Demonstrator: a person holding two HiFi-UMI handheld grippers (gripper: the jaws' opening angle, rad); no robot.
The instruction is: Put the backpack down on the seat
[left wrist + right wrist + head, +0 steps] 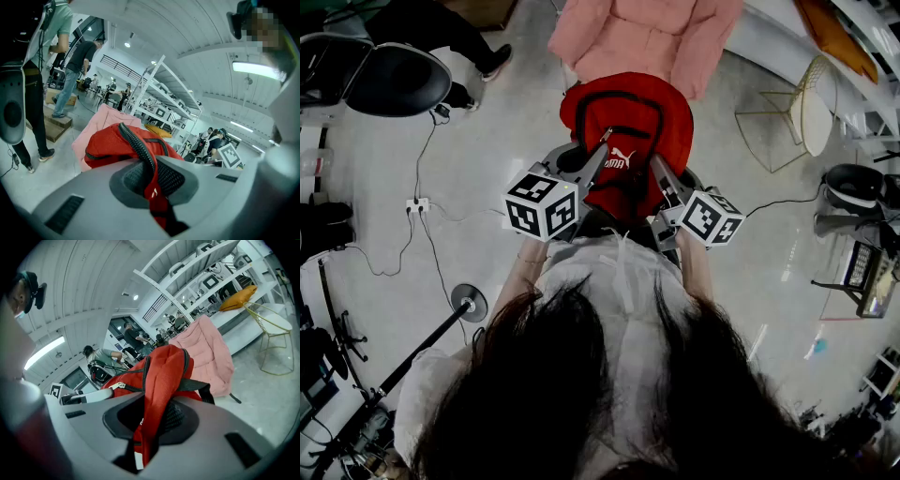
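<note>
Backpack [630,120], one, red, left tool [599,157] and right tool [660,174] both clenched on it; one pink seat [647,37] beyond

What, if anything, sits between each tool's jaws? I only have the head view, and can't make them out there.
Observer: The left tool is shut on a red fold of the backpack, beside its zipper.
Operator: And the right?
Observer: The right tool is shut on red backpack fabric too. A black strap runs off to its right.
Operator: What's beyond the seat?
Observer: White shelves stand behind the seat.
</note>
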